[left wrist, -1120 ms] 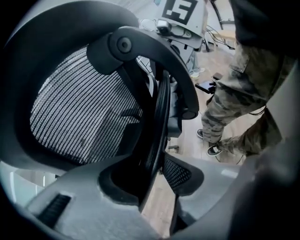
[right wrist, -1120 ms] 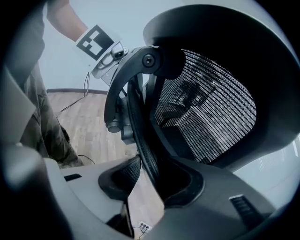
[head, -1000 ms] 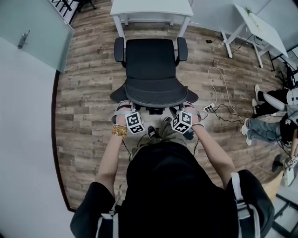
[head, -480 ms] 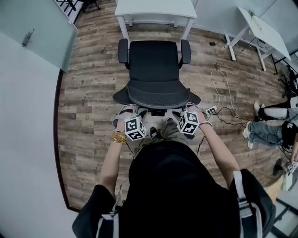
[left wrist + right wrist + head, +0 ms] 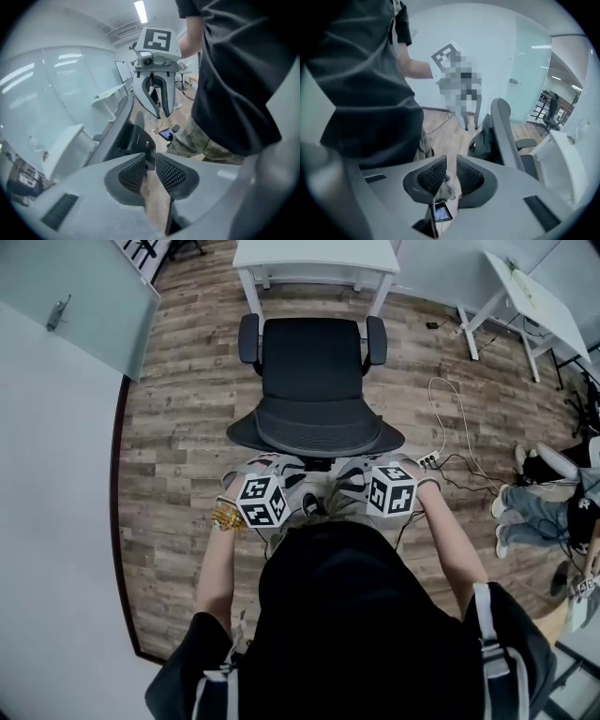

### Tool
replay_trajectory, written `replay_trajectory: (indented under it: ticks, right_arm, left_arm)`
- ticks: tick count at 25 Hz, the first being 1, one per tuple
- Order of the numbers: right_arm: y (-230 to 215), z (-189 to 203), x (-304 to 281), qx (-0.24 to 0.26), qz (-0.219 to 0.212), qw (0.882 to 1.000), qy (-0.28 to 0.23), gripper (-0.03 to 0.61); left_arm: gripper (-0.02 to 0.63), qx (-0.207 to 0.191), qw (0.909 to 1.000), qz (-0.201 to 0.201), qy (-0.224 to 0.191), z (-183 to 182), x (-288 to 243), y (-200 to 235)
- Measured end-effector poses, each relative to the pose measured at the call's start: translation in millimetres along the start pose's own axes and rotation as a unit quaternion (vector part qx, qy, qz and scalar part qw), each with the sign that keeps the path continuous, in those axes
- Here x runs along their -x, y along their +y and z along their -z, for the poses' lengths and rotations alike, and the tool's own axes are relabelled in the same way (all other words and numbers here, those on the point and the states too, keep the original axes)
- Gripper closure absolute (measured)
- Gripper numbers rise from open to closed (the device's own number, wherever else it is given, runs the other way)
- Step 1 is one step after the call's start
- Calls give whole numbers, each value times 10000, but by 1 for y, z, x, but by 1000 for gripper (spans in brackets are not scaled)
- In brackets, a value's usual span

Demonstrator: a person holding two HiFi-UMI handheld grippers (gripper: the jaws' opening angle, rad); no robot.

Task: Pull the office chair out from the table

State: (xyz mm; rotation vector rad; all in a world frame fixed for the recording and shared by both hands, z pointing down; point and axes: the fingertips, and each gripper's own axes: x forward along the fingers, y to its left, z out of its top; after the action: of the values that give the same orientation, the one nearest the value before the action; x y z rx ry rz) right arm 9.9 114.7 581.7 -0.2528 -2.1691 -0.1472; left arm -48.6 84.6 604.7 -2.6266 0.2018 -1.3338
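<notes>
1. Standing at 12 o'clock from the person (image 5: 366, 615) in the head view, the office chair (image 5: 312, 381) turns its backrest toward them and its seat toward the white table (image 5: 314, 254) — a strip of wooden floor (image 5: 178, 427) shows between seat and table edge.
2. The left gripper (image 5: 150, 174) sits at about 7 o'clock of the backrest, near it. Its jaws have just been closing and stand a narrow slit apart, with only floor showing between the pads.
3. The right gripper (image 5: 451, 174) sits at about 5 o'clock of the backrest. Its jaws have likewise just been closing, and a slim gap is left with nothing gripped.
4. In each gripper view the chair's back rises beside the jaws, not between them.
5. A power strip (image 5: 424, 460) with a white cable lies on the floor at 4 o'clock of the chair.
6. A second white table (image 5: 520, 296) stands at 2 o'clock.
</notes>
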Motion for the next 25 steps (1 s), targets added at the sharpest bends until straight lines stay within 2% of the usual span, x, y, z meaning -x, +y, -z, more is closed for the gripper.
replay_trajectory:
  ticks: [2, 3, 5, 6, 7, 9, 12, 16, 19, 23, 25]
  right_arm:
    - [6, -19, 14, -73, -325, 9989, -341, 525]
    - [6, -28, 21, -86, -386, 9979, -517, 529]
    - [-2, -44, 36, -157, -326, 9949, -942, 531]
    - [-9, -52, 44, -227, -226, 9924, -1190, 531]
    - [-18, -59, 52, -290, -72, 9892, -1433, 531]
    - [-40, -68, 66, -318, 383, 9829, -1775, 531]
    - [-70, -77, 82, -232, 1063, 9734, -2016, 531]
    - [-104, -87, 103, -128, 1745, 9570, -2316, 531]
    - [-124, -94, 122, -134, 2258, 9410, -2518, 531]
    - [-149, -99, 139, -135, 3095, 9146, -2599, 534]
    - [-160, -100, 143, -135, 3498, 9009, -2567, 535]
  left_arm:
    - [531, 264, 9976, 608, -191, -9, 12, -13]
    - [531, 354, 9949, 854, -416, -18, 19, -19]
    - [531, 529, 9853, 1072, -1220, -47, 39, -18]
    - [532, 611, 9781, 988, -1725, -64, 53, -9]
    - [532, 671, 9702, 755, -2204, -80, 66, 5]
    - [532, 738, 9543, -20, -2897, -102, 90, 40]
    - [532, 935, 9291, -1162, -3385, -113, 114, 87]
    - [540, 1442, 8946, -2372, -3502, -111, 133, 136]
    - [544, 1819, 8610, -3163, -3544, -107, 148, 167]
    - [552, 1904, 8179, -4016, -3654, -106, 167, 197]
    - [554, 1993, 7996, -4362, -3616, -106, 172, 208]
